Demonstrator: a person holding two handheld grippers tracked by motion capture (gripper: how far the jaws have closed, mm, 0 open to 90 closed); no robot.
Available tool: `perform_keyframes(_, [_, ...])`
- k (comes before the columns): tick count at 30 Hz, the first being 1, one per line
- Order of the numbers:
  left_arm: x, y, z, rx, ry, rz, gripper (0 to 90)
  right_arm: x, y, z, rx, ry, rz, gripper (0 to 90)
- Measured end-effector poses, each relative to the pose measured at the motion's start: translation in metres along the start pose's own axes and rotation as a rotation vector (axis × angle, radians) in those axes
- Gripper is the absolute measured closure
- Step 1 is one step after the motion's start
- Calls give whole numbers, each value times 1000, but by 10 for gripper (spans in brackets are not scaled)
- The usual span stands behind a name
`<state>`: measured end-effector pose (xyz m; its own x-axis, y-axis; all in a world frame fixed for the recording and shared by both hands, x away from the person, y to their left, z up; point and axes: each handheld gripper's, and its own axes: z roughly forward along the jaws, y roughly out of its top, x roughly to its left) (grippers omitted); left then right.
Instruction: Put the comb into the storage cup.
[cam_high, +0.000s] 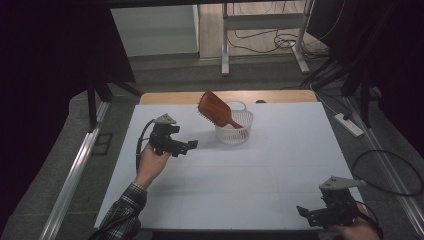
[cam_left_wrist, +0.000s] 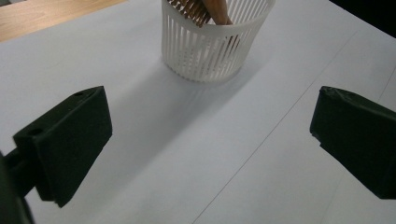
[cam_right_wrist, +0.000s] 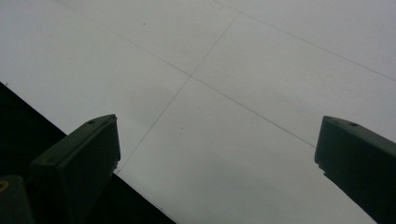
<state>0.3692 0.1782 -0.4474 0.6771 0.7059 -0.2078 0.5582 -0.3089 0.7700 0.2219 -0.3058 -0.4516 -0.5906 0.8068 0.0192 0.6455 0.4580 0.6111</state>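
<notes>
White desk with one basket on it

The desk (cam_high: 240, 190) fills the middle and lower part of the high view; its top is covered in white sheets with faint seam lines, and a strip of bare wood shows along its far edge near the top centre. A white slatted basket (cam_high: 234, 127) stands directly on the white surface just above the centre of the frame, close to that wooden strip. In the left gripper view the basket (cam_left_wrist: 210, 51) sits at the top centre.
</notes>
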Motion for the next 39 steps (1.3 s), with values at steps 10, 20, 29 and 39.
perform_keyframes(10, [-4, -9, -10, 2, 5, -1, 0, 0, 0, 0, 1, 1, -1, 3])
perform_keyframes(20, [-9, -17, -19, 4, 14, 5, 2, 0, 0, 0, -2, 0, -1, 2])
perform_keyframes(29, [-16, -24, -25, 11, 31, 21, 2, 0, 0, -1, -4, -3, 0, 0])
perform_keyframes(39, [-22, -33, -31, 26, 43, 27, 3, 0, 0, -1, -5, -5, -1, 0])
